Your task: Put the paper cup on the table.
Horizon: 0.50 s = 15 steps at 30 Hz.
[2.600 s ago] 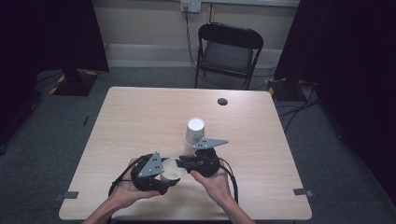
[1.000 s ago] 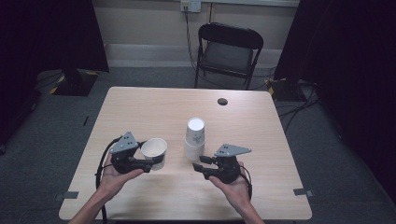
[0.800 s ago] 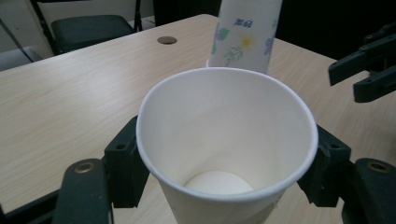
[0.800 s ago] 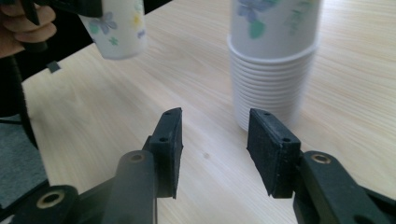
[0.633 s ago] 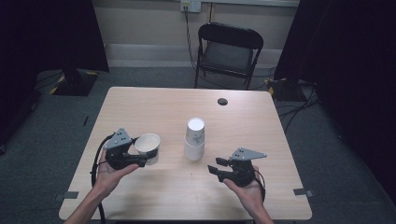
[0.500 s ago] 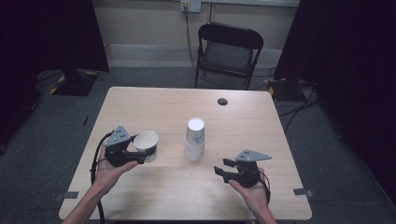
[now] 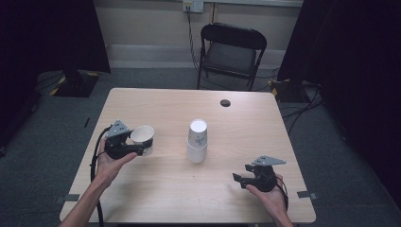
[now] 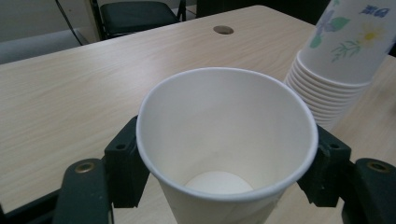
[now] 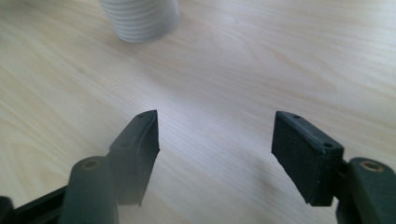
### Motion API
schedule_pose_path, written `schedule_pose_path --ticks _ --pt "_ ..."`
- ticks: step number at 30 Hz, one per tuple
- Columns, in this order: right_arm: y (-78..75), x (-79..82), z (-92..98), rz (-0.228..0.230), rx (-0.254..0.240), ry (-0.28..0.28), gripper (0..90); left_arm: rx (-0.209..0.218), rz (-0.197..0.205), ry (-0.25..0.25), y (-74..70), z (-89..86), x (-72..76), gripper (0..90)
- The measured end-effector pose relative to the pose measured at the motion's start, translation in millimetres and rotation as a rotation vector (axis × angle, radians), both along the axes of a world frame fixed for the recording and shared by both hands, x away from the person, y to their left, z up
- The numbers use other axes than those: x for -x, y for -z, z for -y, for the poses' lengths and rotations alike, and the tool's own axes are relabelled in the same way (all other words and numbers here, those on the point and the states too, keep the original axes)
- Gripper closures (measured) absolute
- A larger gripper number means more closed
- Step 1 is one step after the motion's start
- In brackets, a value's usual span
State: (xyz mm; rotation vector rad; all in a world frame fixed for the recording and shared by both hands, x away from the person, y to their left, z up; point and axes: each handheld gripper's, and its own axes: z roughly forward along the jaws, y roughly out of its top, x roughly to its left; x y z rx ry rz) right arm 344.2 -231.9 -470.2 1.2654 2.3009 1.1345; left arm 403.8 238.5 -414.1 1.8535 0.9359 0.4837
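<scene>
The left hand-held gripper [image 7: 137, 147] is clamped on 1 white paper cup [image 7: 143, 138], mouth open, held left of the cup stack [image 7: 197, 140] on the desk [image 7: 161, 106]. The right hand-held gripper [image 7: 238, 178], right of and nearer than the stack, has just been opening; its jaws stand apart with nothing between them.

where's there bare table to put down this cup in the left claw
Bare tabletop lies behind the held cup, and more between the cup stack and the open right claw. It is tightest between cup and stack. The far side carries a small dark disc.

One loose paper cup [image 7: 143, 137], one stack of paper cups [image 7: 197, 141], two hand-held grippers, one table [image 7: 165, 189], one folding chair [image 7: 230, 52]
</scene>
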Motion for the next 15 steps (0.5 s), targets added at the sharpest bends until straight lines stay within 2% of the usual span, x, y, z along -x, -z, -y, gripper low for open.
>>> schedule_pose_path --ticks 2,6,9,13,15 --pt "4.9 -1.5 3.7 -0.005 0.020 0.011 30.4 -0.019 0.001 -0.003 0.3 0.9 -5.2 30.1" --pt "9.9 -3.4 7.9 -0.012 0.049 0.035 29.0 -0.014 -0.007 -0.020 4.5 2.2 -12.2 30.0" --pt "15.6 -6.2 11.8 -0.023 0.072 0.055 27.1 -0.029 -0.022 -0.029 14.3 4.3 -22.8 30.0" --pt "18.4 -7.9 13.3 -0.046 0.084 0.073 25.5 -0.031 -0.028 -0.044 20.8 6.1 -29.1 29.9" --pt "19.4 -8.5 13.8 -0.039 0.097 0.077 24.4 -0.060 -0.023 -0.045 26.6 9.9 -33.3 29.9"
